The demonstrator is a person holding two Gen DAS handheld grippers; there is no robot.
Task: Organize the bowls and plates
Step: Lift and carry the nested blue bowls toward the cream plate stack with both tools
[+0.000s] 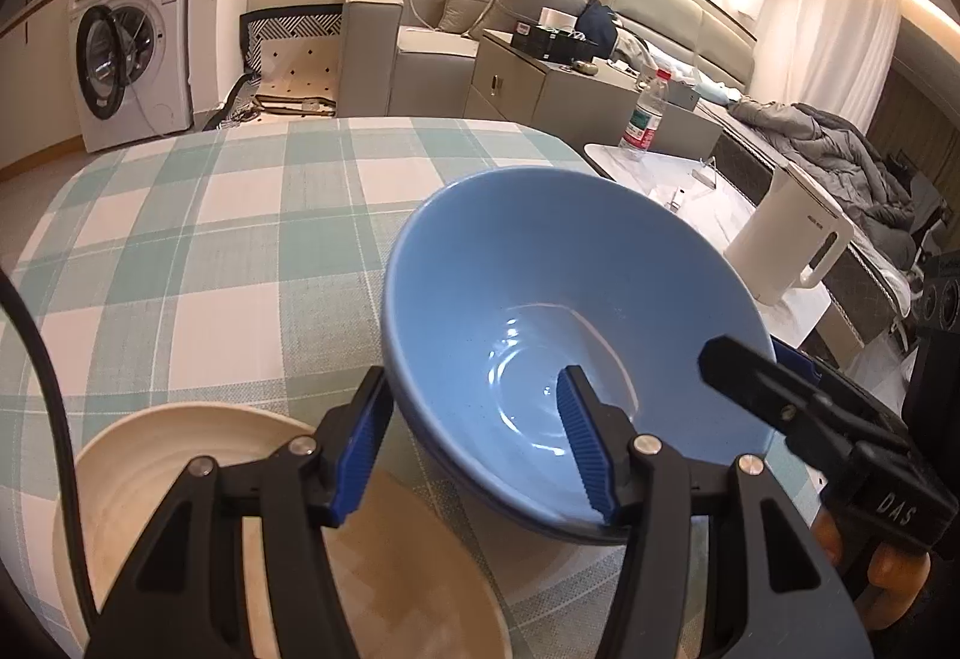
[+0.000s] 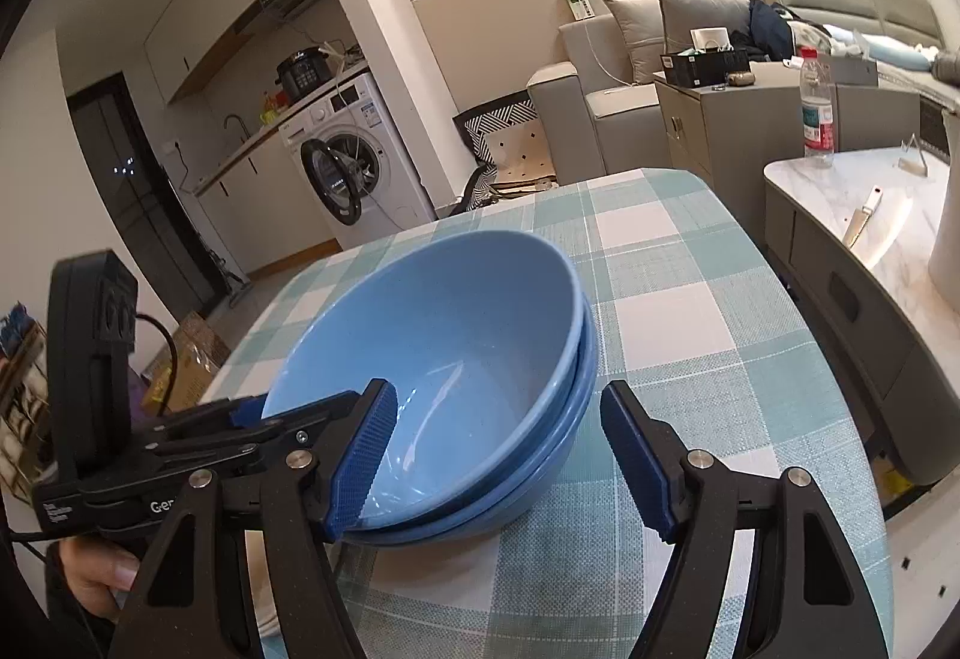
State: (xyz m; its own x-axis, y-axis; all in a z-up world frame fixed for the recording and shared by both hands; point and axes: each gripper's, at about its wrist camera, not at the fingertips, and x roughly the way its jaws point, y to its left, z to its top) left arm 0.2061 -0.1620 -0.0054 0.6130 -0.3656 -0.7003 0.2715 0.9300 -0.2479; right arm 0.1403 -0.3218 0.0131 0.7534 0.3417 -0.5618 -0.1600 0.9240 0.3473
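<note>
Two blue bowls [image 2: 456, 377] are shown nested on the checked tablecloth [image 1: 228, 263], the upper tilted in the lower; a cream plate [image 1: 288, 539] lies just beside them. The stacking step is judged nearly complete. The left gripper [image 1: 480, 449] and the right gripper [image 2: 498, 461] are both spread wide, each straddling the stack's rim and gripping nothing. Next, the upper bowl would be levelled. The glaze is glossy and looks slippery.

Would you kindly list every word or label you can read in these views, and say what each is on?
"DAS": on the right gripper, seen from the left wrist.
"Gen", cut off: on the left gripper, seen from the right wrist.
Bottle label, washer stickers, kettle mark: too small to read.
</note>
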